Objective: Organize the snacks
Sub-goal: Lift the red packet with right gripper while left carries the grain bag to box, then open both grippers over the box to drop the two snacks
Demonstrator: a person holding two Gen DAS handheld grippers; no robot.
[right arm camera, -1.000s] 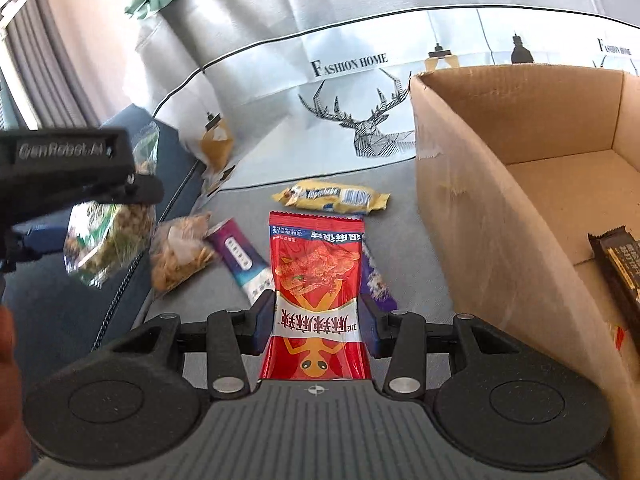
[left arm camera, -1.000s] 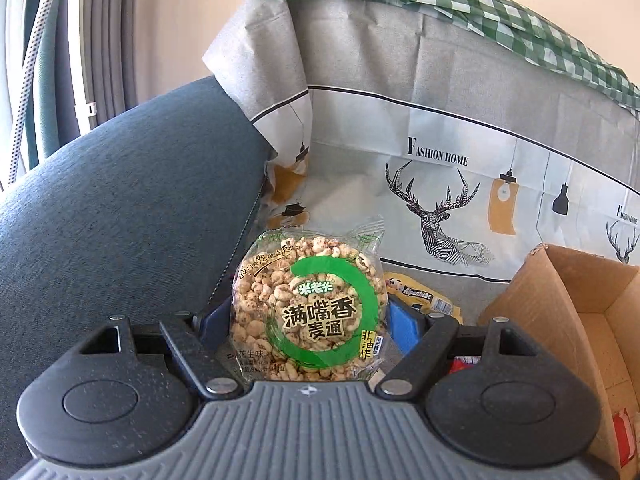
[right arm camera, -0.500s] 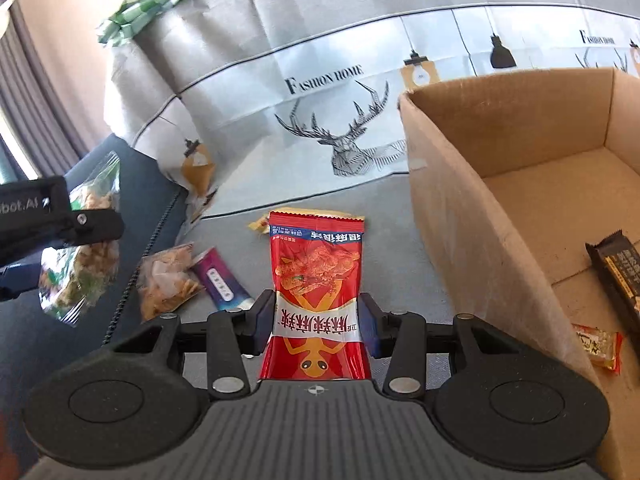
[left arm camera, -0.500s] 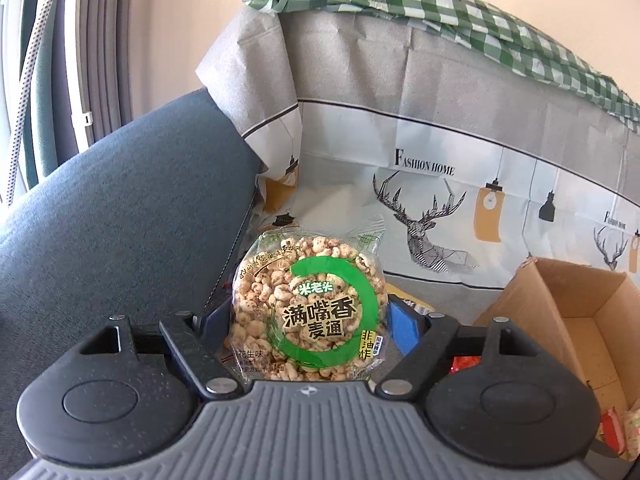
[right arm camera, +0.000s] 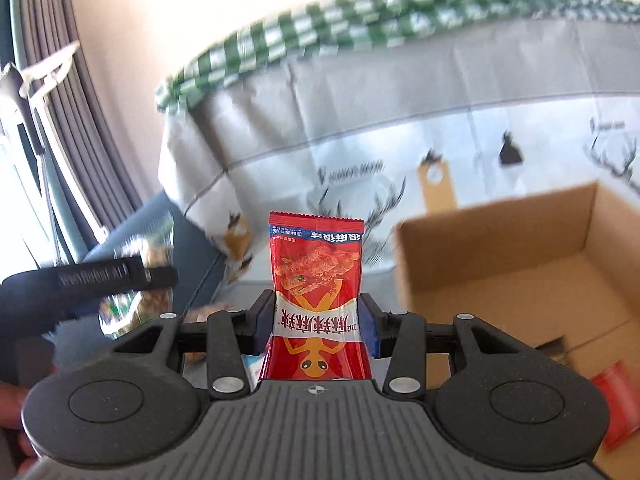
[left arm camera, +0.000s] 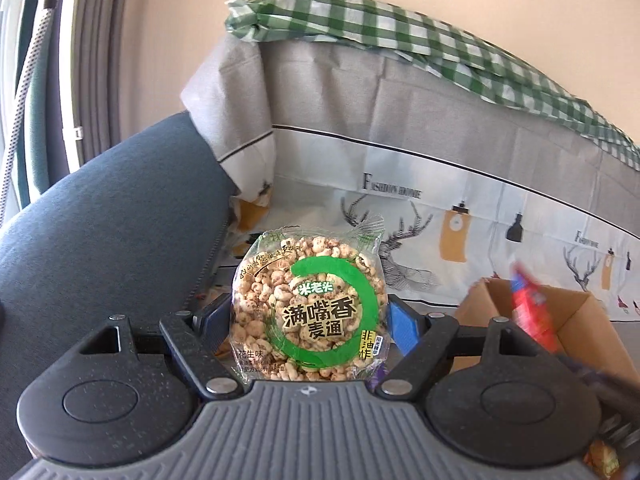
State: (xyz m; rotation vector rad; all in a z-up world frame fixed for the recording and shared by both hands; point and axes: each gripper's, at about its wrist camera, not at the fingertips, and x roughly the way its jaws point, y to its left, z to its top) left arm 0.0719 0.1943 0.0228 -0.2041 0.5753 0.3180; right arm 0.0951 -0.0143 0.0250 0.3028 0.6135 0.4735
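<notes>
My left gripper (left arm camera: 308, 316) is shut on a clear puffed-grain snack pack with a green ring label (left arm camera: 310, 308), held upright in the air. My right gripper (right arm camera: 316, 320) is shut on a red snack packet (right arm camera: 316, 300), also lifted. The open cardboard box (right arm camera: 520, 264) lies to the right of the red packet; it also shows in the left wrist view (left arm camera: 576, 320), with the red packet (left arm camera: 532, 312) blurred above it. The left gripper (right arm camera: 88, 284) shows at the left of the right wrist view.
A grey deer-print cover (left arm camera: 400, 184) drapes the sofa back, with a green checked cloth (left arm camera: 400, 36) on top. A dark blue armrest (left arm camera: 100, 220) is at left. Red wrappers (right arm camera: 616, 400) and a dark bar lie inside the box. Curtains (right arm camera: 52, 80) hang at far left.
Both grippers have risen and tilted upward with their packs. The loose snacks on the seat have dropped out of view. The red packet has moved over toward the box.
</notes>
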